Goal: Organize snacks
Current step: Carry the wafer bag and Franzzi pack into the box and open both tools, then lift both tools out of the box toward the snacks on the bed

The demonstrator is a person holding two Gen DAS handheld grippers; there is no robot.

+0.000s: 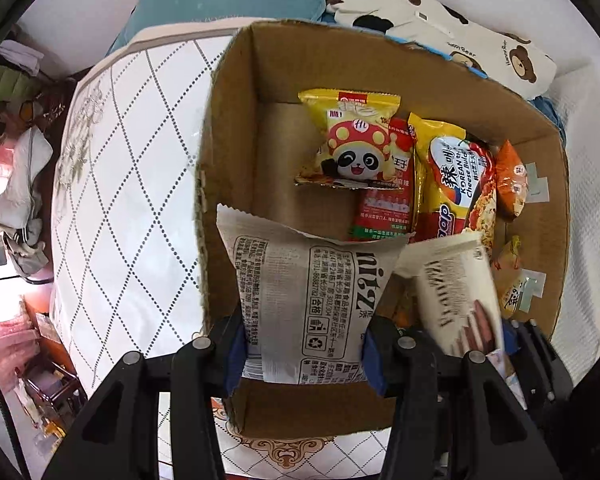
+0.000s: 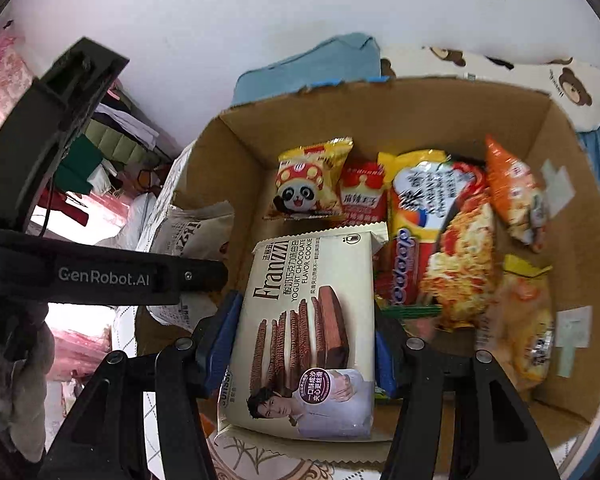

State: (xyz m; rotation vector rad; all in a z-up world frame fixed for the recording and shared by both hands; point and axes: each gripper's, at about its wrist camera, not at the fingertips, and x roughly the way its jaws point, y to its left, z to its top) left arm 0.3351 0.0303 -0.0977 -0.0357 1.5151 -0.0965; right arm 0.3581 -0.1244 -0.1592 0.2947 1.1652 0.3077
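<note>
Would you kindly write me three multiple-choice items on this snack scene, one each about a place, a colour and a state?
1. Where does the panda bag lie?
A. on the quilt
B. in the box, near its far wall
C. on the pillow

2. What colour are the pads on the fingers?
A. blue
B. red
C. green

3. What does the right gripper hold?
A. nothing
B. the noodle pack
C. the Franzzi pack

Key:
1 B: the panda bag lies inside the box, toward its far wall.
2 A: blue pads line the fingers.
3 C: the right gripper is shut on the Franzzi pack.
</note>
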